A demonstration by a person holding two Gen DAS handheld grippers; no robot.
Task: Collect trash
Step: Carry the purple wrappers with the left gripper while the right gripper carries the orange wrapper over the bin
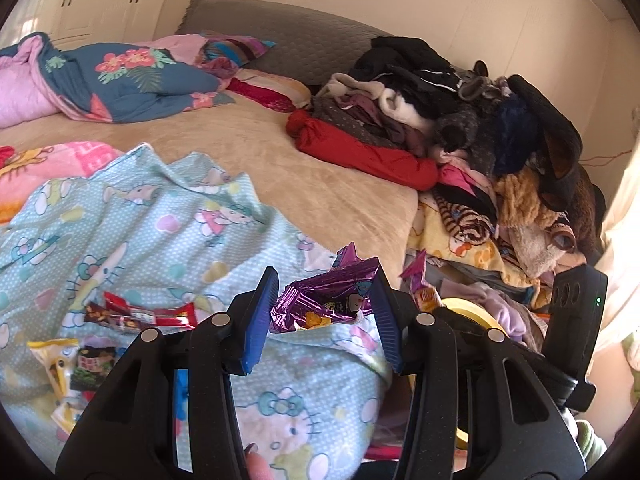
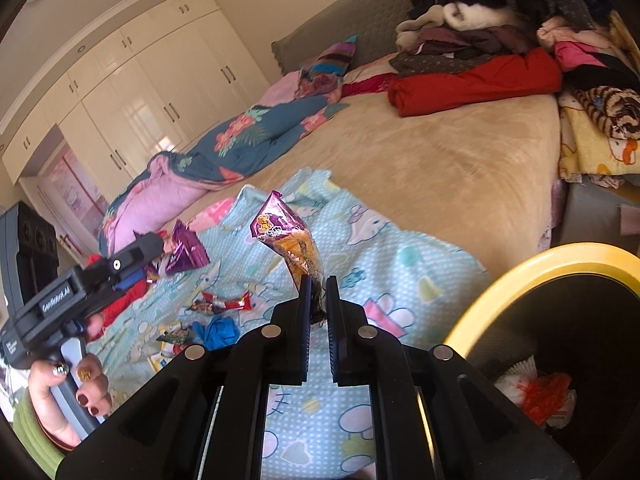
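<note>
My left gripper (image 1: pixel 324 280) is shut on a crumpled purple foil wrapper (image 1: pixel 328 300), held above the light blue cartoon blanket (image 1: pixel 160 220). In the right wrist view the same gripper (image 2: pixel 140 258) shows at the left with that purple wrapper (image 2: pixel 184 252), a person's hand on its handle. My right gripper (image 2: pixel 319 284) is shut on a purple and orange snack wrapper (image 2: pixel 288 240) that sticks up from its jaws. A yellow-rimmed bin (image 2: pixel 520 272) with a black liner stands right beside it. A red wrapper (image 2: pixel 224 304) and several other packets (image 1: pixel 60 364) lie on the blanket.
White and red rubbish (image 2: pixel 536 392) lies inside the bin. A big heap of clothes (image 1: pixel 460 120) fills the bed's right side, with a red garment (image 1: pixel 360 152) at its edge. A floral quilt (image 1: pixel 120 80) lies at the far left. White wardrobes (image 2: pixel 140 92) line the wall.
</note>
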